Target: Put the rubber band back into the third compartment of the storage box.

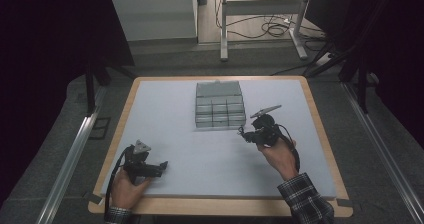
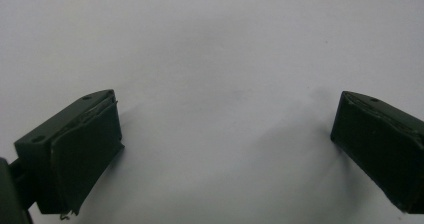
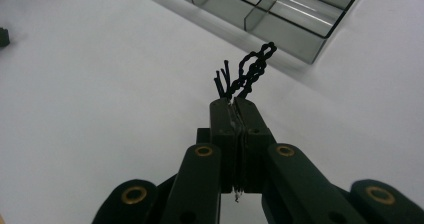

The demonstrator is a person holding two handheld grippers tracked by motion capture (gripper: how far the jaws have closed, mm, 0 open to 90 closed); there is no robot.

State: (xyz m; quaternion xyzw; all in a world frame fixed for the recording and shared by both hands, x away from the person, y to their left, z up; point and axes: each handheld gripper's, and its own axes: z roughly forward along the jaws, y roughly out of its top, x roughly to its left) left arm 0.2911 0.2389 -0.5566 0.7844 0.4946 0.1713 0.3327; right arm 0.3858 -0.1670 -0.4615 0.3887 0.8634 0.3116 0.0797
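Currently carrying twisted black wire (image 3: 247,74) pinched in right tongs (image 3: 235,104) just beside compartment box (image 3: 280,14) | left tongs (image 2: 225,149) resting spread on bench (image 1: 200,154) | next: lining up over a compartment, releasing.

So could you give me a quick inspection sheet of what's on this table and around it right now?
Surface: pale grey mat on a wooden-edged table.
Job's things: clear grey plastic compartment box at the mat's far middle; small black twisted wire piece, pinched by the right tongs just short of the box.
Clutter: nothing seen.
Grippers: right tongs shut on the wire piece; left tongs open, with nothing between them, low over bare mat.
Cables: a black lead trails from each tool; loose cables on the floor beyond.
Surroundings: metal desk legs, dark curtains.
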